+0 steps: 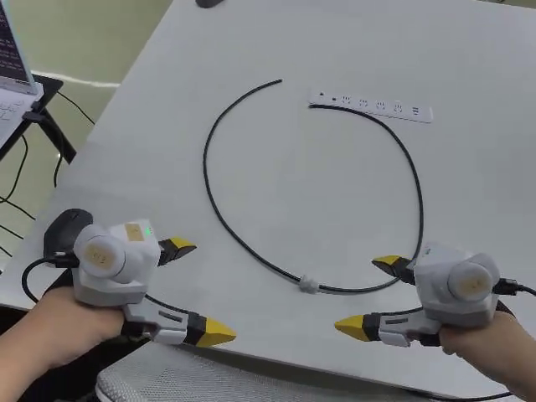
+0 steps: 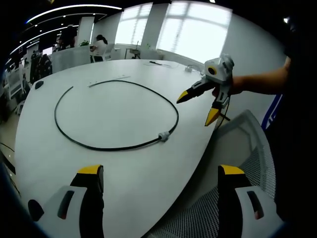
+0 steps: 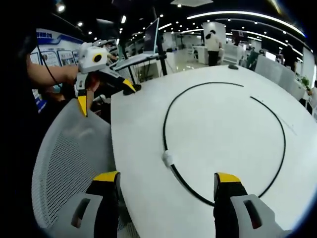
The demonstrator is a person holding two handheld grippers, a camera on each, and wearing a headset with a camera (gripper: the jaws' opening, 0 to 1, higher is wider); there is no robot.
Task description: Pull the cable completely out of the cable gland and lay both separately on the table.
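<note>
A long black cable [image 1: 207, 180] lies in a wide loop on the white table [image 1: 318, 184]. A small white cable gland [image 1: 308, 285] sits threaded on it at the near side of the loop; it is also seen as cable gland [image 2: 163, 136] and cable gland [image 3: 169, 158]. My left gripper [image 1: 199, 289] is open at the table's near left edge, well left of the gland. My right gripper [image 1: 368, 295] is open at the near right, just right of the gland. Neither touches the cable. Left gripper [image 2: 158, 173] and right gripper [image 3: 161, 178] have wide gaps between their jaws.
A white power strip [image 1: 373, 107] lies at the far side of the table by the cable's end. A mesh chair [image 3: 64, 163] stands against the near table edge. A laptop [image 1: 12, 67] on a stand is at the far left.
</note>
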